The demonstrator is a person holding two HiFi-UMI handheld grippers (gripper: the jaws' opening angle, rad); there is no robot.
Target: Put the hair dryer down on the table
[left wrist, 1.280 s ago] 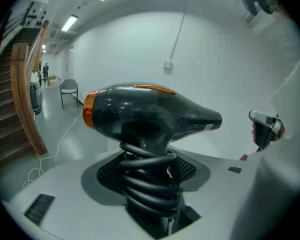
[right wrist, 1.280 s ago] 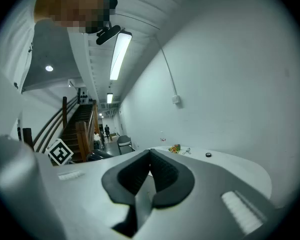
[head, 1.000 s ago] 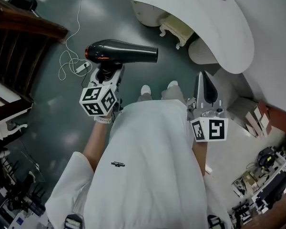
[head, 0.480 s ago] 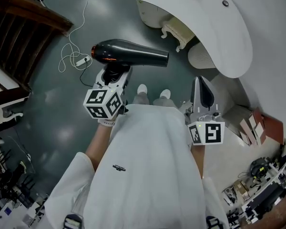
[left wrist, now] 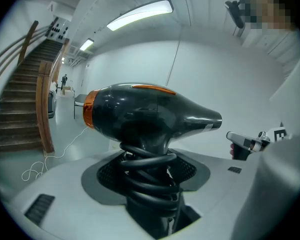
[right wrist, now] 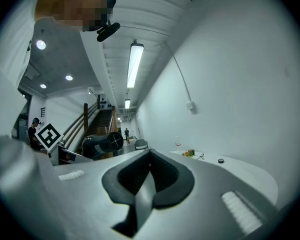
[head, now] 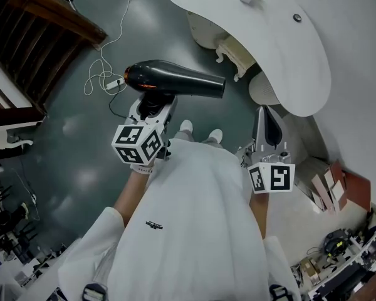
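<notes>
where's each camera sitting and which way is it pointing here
Head view: on the person's head, facing steeply down at the dark floor; shows white shirt, left gripper clamping the hair dryer, right gripper shut.
Left gripper view: rides the left gripper, faces along its jaws at the hair dryer, stairs behind; shirt at right.
Right gripper view: rides the right gripper, faces over its shut jaws toward the white table; shirt at left.
Shared: all three show the hair dryer.

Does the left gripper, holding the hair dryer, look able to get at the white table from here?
Likely yes: the left gripper, shut on the hair dryer by its handle, has nothing between it and the white table to its right, whose near end is bare.
</notes>
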